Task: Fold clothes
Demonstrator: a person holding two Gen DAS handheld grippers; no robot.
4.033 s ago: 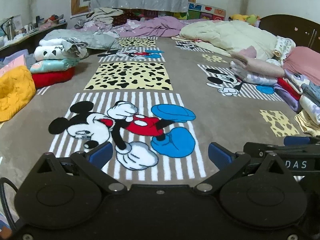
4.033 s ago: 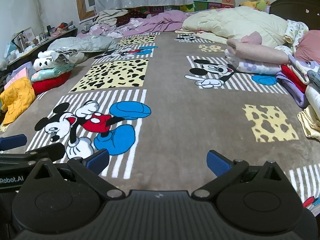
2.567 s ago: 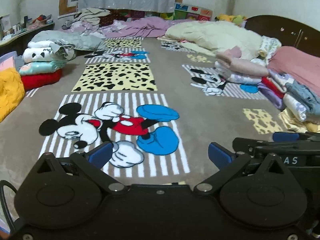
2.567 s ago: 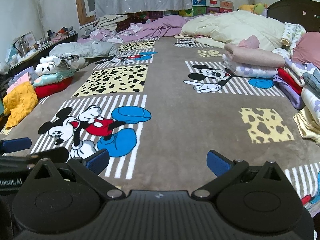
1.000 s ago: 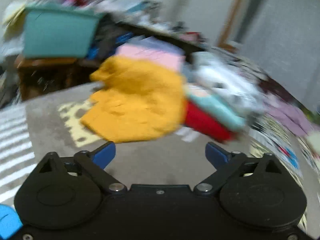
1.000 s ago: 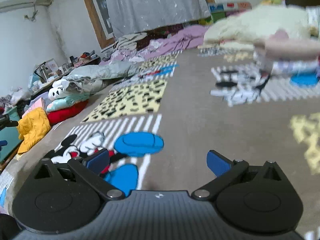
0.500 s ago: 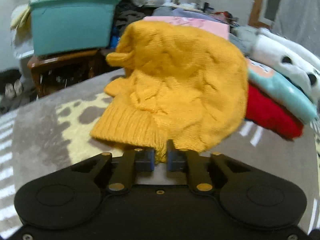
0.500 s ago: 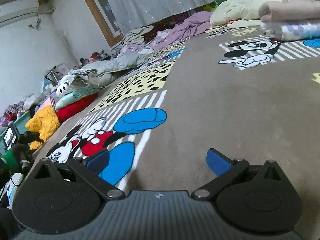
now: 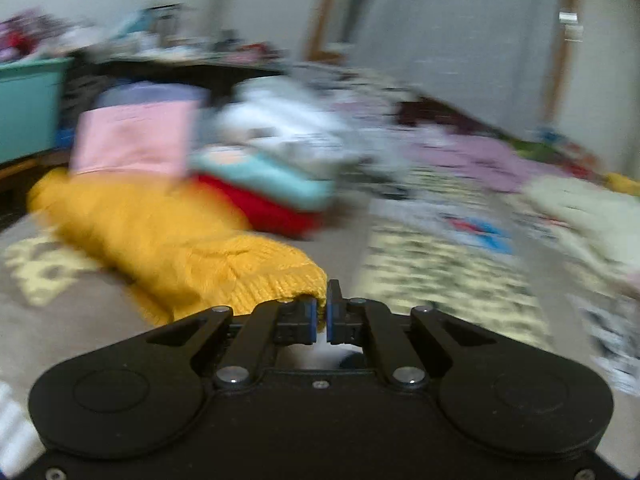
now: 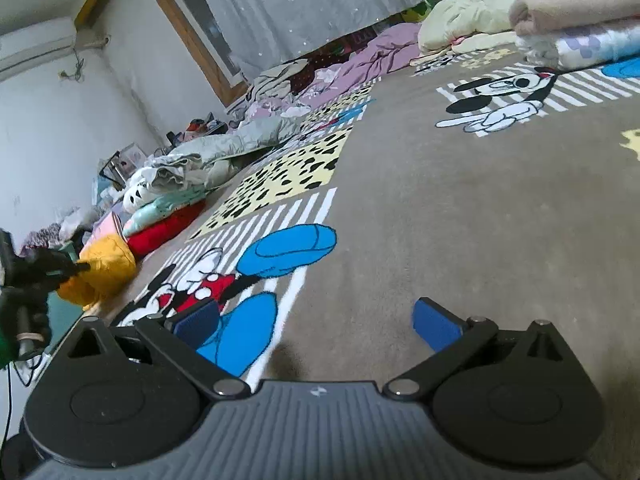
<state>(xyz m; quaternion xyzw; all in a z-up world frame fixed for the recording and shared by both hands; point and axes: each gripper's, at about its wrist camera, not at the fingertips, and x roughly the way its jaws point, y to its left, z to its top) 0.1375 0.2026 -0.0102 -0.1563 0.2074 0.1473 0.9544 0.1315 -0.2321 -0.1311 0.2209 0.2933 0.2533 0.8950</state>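
Observation:
A yellow knitted sweater [image 9: 168,240] lies stretched across the brown cartoon-print blanket [image 9: 80,320] in the blurred left wrist view. My left gripper [image 9: 322,312] is shut on its ribbed hem. The right wrist view shows the same sweater [image 10: 104,268] at far left, with the left gripper [image 10: 82,267] clamped on its edge. My right gripper [image 10: 316,320] hangs open over the blanket [image 10: 440,220], well to the right of the sweater, with nothing between its blue pads.
A stack of folded clothes with a red piece at the bottom [image 10: 168,228] sits behind the sweater. Pink folded cloth [image 9: 132,140] and a teal bin [image 9: 24,108] stand at left. Folded garments [image 10: 576,40] and a cream duvet [image 10: 472,12] line the far right.
The left gripper, shut on the sweater hem, has swung right and pulled the sweater out flat from the pile. The right gripper has tilted slightly and stays open.

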